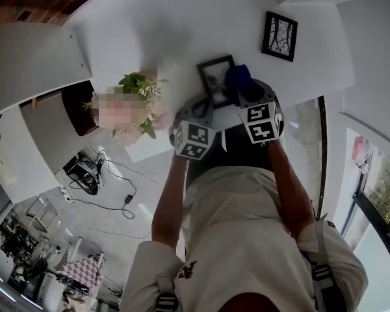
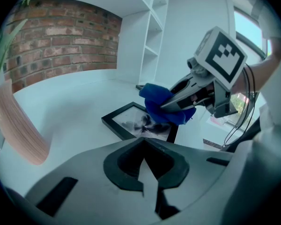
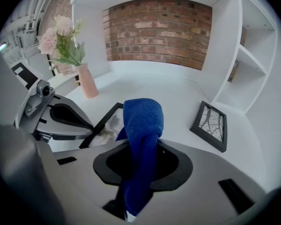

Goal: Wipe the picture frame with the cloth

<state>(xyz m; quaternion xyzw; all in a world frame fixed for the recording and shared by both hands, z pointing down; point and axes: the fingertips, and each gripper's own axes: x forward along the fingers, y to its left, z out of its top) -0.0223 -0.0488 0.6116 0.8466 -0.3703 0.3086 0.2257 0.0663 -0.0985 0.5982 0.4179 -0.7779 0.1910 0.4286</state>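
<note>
Right tongs (image 3: pixel 139 172): closed on the blue cloth (image 3: pixel 141 121), which stands out of the jaws in a folded wad. Left tongs (image 2: pixel 147 170): jaws together, nothing between them. Their tips are at the near edge of the picture frame (image 2: pixel 131 121); I cannot confirm contact. The frame lies flat on the white bench (image 3: pixel 173 90), just ahead of both tongs. In the left gripper view the cloth sits over the frame's far right corner, either on the glass or just above it.

Status, as I judge it: wiping covers one corner only. The rest of the glass and the black border are left to do. No view shows which areas are already clean.

Surroundings: a pink vase (image 3: pixel 87 82) of flowers stands to the left, clear of the frame. A second framed print (image 3: pixel 210 124) sits to the right, apart. Beyond are white shelves (image 3: pixel 253 55) and a brick wall (image 3: pixel 154 29). I regard the left tongs as the only likely obstruction to a full sweep.
</note>
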